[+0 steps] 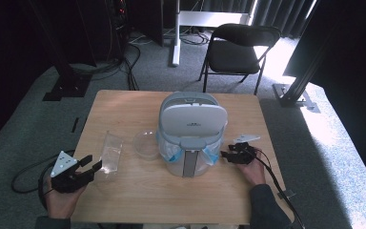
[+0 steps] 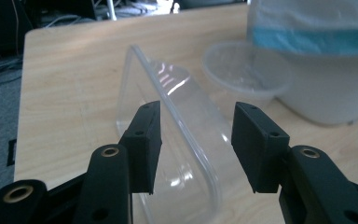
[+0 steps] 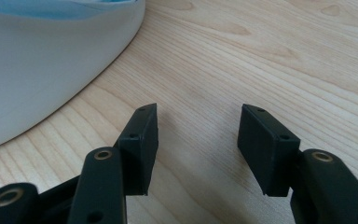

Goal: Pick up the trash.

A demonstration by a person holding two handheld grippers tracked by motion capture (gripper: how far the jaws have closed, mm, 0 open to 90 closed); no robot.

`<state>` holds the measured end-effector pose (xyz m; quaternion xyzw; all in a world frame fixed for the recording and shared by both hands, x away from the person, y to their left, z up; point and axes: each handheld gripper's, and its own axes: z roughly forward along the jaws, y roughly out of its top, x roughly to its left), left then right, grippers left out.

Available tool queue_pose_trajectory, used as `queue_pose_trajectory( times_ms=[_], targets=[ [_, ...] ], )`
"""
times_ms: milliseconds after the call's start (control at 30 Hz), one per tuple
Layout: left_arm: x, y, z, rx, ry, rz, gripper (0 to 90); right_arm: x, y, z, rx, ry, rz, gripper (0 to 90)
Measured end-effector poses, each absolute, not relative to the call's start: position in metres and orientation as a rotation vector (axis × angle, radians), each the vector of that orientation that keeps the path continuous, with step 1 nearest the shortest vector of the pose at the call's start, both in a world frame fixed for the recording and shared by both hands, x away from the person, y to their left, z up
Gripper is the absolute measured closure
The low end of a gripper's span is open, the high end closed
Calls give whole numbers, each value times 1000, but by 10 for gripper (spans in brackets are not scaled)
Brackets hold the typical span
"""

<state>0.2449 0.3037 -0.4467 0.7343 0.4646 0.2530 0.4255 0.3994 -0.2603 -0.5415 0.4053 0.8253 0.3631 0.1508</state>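
While fingers gape, clear lid (image 2: 168, 135) lies between.

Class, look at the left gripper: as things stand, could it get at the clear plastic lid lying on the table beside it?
Probably yes. The left gripper stands open, and the clear plastic lid lies just ahead of its fingertips, one rim rising between the jaws with the pads off it. Nothing lies in between; the round clear bowl sits farther off.

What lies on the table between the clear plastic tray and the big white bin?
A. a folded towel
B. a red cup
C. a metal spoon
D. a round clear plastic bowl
D: a round clear plastic bowl sits between the clear tray and the white bin.
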Motion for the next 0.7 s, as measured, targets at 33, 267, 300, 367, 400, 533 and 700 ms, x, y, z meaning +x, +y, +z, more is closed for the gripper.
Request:
queue_pose_trajectory(
  times_ms=[33,267,300,367,400,533,700],
  targets=[
    [245,304,-447,1836,1161,632,526,399,-260,-542,1164,2370,1043,468],
    [242,304,-468,1895,1198,605,609,400,-265,-543,1188,2362,1090,467],
    [244,304,-469,1900,1202,608,645,400,-265,-543,1189,2362,1090,466],
    [249,305,-471,1909,1202,606,704,400,-265,-543,1186,2362,1088,465],
    [252,306,-472,1907,1198,601,730,400,-265,-543,1184,2362,1089,464],
    [264,308,-472,1913,1195,612,762,400,-265,-543,1180,2361,1092,463],
    [270,307,-467,1899,1177,616,730,400,-265,-544,1177,2358,1097,460]
  ],
)
